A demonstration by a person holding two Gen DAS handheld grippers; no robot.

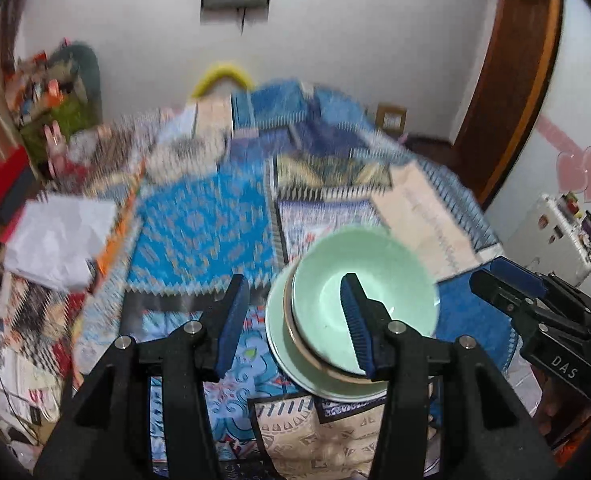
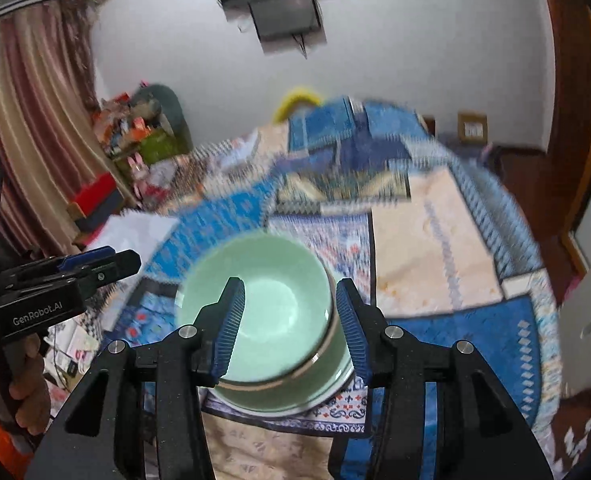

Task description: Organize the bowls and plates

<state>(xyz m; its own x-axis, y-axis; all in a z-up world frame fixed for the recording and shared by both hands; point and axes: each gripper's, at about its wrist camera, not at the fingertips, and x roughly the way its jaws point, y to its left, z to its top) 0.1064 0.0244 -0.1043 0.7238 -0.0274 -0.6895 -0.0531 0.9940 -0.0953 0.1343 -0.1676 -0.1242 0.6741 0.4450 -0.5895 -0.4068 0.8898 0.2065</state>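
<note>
Green bowl [image 1: 375, 280] sits stacked on plates [image 1: 295, 364] on the patterned quilt [image 1: 199, 232], near its front edge; left gripper [image 1: 293, 320] partly open, empty, above the stack; right gripper [image 2: 291, 322] partly open, empty, not touching the bowl; white paper [image 1: 55, 240] lies far left; clutter and a curtain [image 2: 23, 128] behind; view blurred.
</note>
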